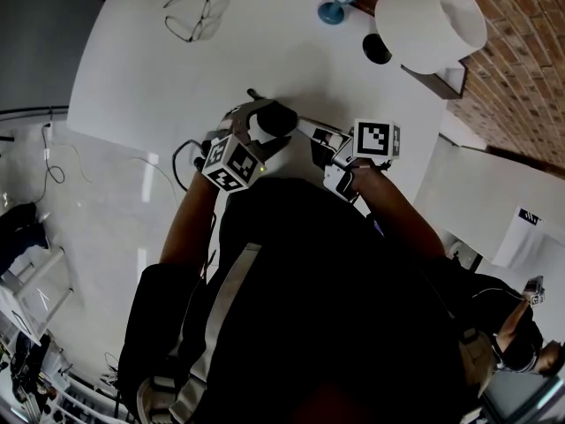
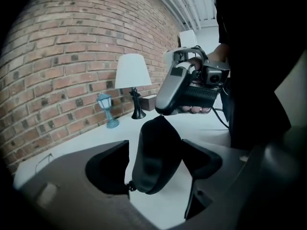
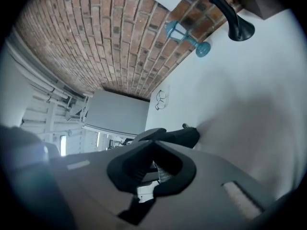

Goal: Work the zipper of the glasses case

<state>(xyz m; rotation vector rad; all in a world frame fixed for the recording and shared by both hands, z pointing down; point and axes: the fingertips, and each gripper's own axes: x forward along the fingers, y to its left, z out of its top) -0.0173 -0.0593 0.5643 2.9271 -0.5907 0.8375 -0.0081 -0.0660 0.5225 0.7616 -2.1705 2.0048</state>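
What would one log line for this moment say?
left gripper: shut on glasses case, over table | right gripper: shut at case's end | zipper pull: not visible

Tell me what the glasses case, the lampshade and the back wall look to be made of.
Glasses case: black, smoothly rounded shell with a dull sheen, likely covered in fabric or leatherette; no weave can be made out. Lampshade: plain matte white, probably fabric or paper. Wall: bare red-brown brick with pale mortar joints.
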